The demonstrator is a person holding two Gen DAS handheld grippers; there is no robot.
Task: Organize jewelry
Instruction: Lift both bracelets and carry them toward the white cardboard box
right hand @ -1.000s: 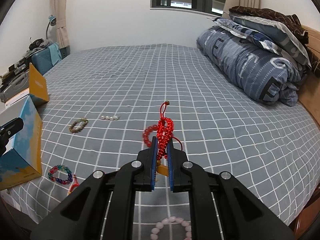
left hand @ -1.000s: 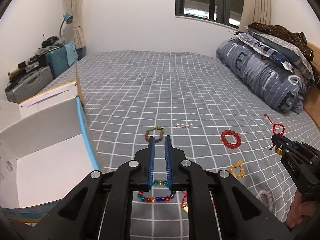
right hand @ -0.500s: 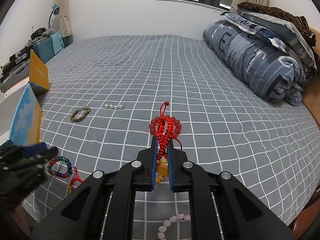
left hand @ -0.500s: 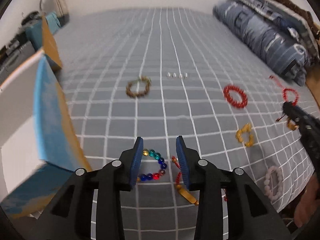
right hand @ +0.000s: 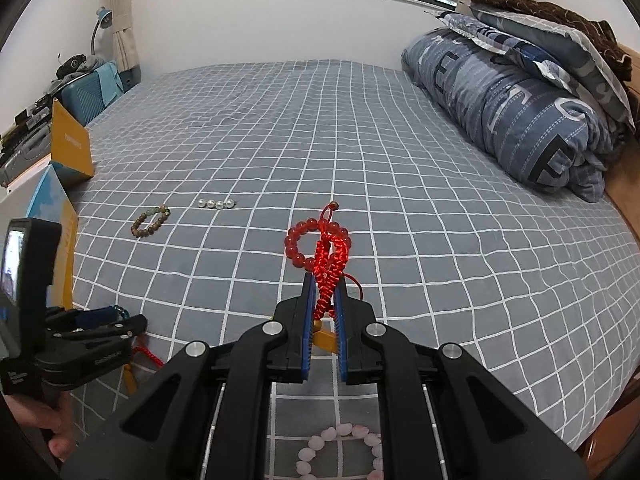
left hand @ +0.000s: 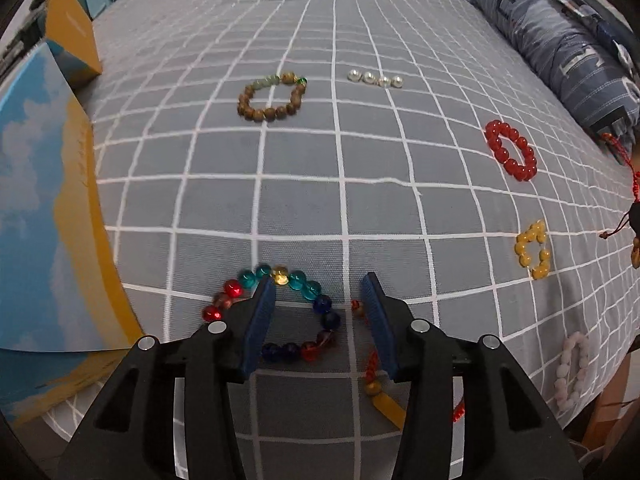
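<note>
Pickup of the multicoloured bead bracelet [left hand: 280, 312] is the step in hand, by my reading. The left claw [left hand: 318, 286] has just been opening and stands over the bracelet near the bed [left hand: 320, 184] edge beside the blue box [left hand: 48, 216], one finger inside the ring, pads not pressing. Next it needs to sink and close across the bead strand. The ring lies flat, slightly longer from near-left to far-right. The right claw [right hand: 323, 280] is clamped on a red braided cord bracelet [right hand: 330, 264], whose long axis runs along the fingers, loop forward.
</note>
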